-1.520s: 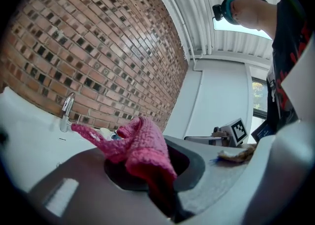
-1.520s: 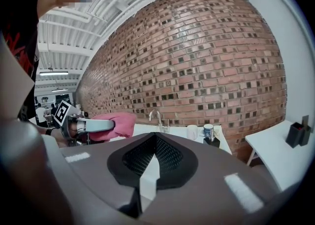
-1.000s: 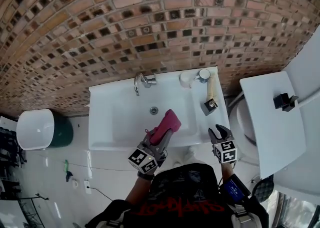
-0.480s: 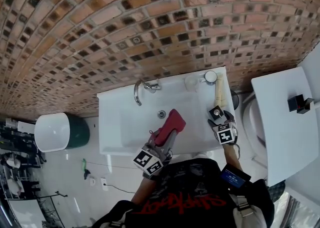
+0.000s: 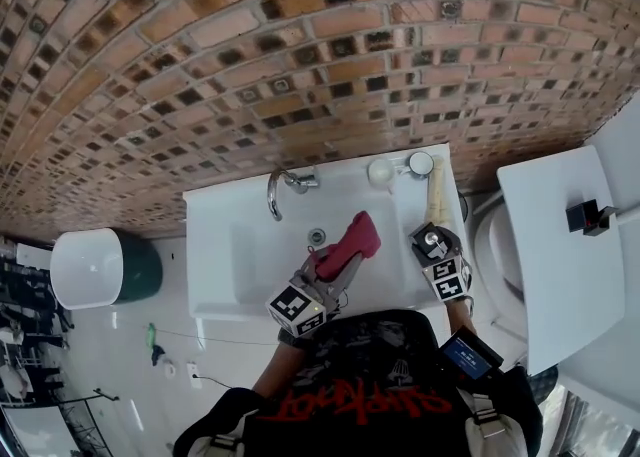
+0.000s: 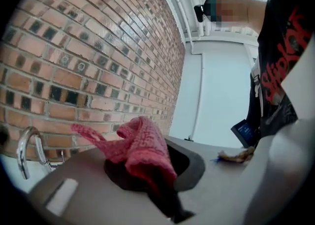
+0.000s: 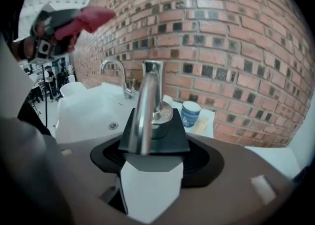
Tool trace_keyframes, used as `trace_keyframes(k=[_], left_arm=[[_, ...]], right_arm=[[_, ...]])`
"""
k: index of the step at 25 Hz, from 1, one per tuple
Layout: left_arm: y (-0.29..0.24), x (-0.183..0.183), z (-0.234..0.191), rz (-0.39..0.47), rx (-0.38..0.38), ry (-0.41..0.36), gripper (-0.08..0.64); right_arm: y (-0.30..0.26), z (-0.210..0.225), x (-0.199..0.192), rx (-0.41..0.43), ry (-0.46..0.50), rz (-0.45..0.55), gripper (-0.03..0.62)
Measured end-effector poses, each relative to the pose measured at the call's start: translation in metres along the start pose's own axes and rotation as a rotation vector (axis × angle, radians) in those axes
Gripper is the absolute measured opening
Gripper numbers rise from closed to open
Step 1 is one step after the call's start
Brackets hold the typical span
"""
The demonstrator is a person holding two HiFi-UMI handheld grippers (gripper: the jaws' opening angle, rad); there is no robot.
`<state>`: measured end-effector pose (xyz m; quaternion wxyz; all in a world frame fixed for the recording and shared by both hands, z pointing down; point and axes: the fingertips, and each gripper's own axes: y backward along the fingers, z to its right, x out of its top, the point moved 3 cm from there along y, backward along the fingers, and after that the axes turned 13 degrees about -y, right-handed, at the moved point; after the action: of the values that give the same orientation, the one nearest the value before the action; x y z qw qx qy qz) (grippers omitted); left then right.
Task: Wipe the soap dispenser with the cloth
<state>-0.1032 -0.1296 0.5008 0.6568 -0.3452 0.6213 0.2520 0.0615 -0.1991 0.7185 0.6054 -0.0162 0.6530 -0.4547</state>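
Observation:
The soap dispenser (image 5: 431, 241) stands on the sink's right ledge. It has a white body (image 7: 150, 187), a black top and a chrome pump spout. My right gripper (image 5: 432, 245) (image 7: 155, 162) is around it. Its jaws have just been closing, the body fills the gap between them, and they are shut on it. The pink-red knitted cloth (image 5: 352, 238) (image 6: 142, 152) hangs over the basin, bunched in my left gripper (image 5: 335, 261) (image 6: 152, 170), which is shut on it. In the right gripper view the cloth (image 7: 86, 17) shows at upper left, apart from the dispenser.
The white sink (image 5: 240, 255) has a chrome faucet (image 5: 283, 188) (image 7: 115, 74) and a drain (image 5: 317, 236). A blue-patterned cup (image 5: 421, 162) (image 7: 190, 113) and a beige strip (image 5: 437, 195) sit on the back right ledge. A brick wall stands behind, with a white cabinet top (image 5: 550, 245) at right.
My right gripper moved from the sink's front edge up to the dispenser and now encloses it. My left gripper carried the cloth slightly right, toward the dispenser.

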Motion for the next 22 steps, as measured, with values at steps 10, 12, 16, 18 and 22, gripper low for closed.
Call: trace_keyframes(k=[10,12,16,18,22], left_arm=[[-0.018,-0.014,0.014,-0.184,-0.266,-0.156,0.054],[-0.020,-0.002,0.023,-0.152,-0.324,-0.149,0.054],[-0.024,-0.002,0.034,-0.165,-0.391,-0.186,0.054],[-0.024,-0.003,0.037,-0.167,-0.406,-0.179,0.054],[-0.023,-0.008,0.042,-0.200,-0.425,-0.198,0.054]], right_arm=[[0.090,-0.096,0.096,0.048,0.494,0.076,0.307],[0.095,-0.104,0.095,0.042,0.520,0.066,0.307],[0.106,-0.110,0.090,0.071,0.476,0.067,0.308],[0.113,-0.109,0.087,0.095,0.458,0.061,0.308],[0.120,-0.106,0.079,0.144,0.435,0.043,0.308]])
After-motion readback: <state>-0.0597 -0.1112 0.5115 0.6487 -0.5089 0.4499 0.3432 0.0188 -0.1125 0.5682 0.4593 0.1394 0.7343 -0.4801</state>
